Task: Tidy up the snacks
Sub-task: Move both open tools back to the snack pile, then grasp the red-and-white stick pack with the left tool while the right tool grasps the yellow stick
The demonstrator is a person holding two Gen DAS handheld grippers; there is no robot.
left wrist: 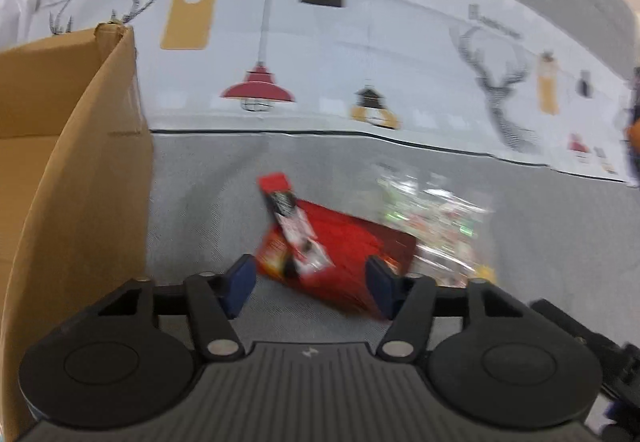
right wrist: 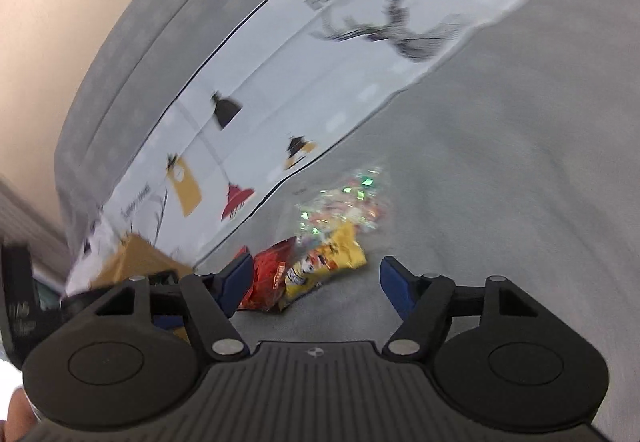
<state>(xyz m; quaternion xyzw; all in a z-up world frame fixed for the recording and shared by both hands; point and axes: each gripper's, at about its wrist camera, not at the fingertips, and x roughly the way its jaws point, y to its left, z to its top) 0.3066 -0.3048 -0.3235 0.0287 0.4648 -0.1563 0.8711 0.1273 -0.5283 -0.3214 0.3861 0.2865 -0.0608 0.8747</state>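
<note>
- Here, the cardboard box (left wrist: 68, 146) stands open at the left edge of the left wrist view; the part of its inside that shows is bare brown card, and the rest is out of sight.
- The same box (right wrist: 136, 258) appears small and far left in the right wrist view, behind the finger.
- The left claw (left wrist: 310, 282) is spread wide and holds nothing; the red snack bag (left wrist: 344, 242) lies on the surface between and just beyond its blue fingertips, with a slim red-and-white packet (left wrist: 294, 226) lying across it.
- A clear bag of mixed sweets (left wrist: 432, 218) sits just right of the red bag, touching or overlapping it; blur hides which.
- The right claw (right wrist: 316, 280) is likewise released and empty, with the red bag (right wrist: 268, 274), a yellow snack bag (right wrist: 328, 262) beside it and the clear sweets bag (right wrist: 344, 202) ahead of it.
- All the snacks lie on a grey fabric surface (left wrist: 200, 182).
- Behind runs a white cloth (left wrist: 360, 54) printed with lamps, antlers and lettering.
- A beige wall (right wrist: 48, 22) shows beyond.
</note>
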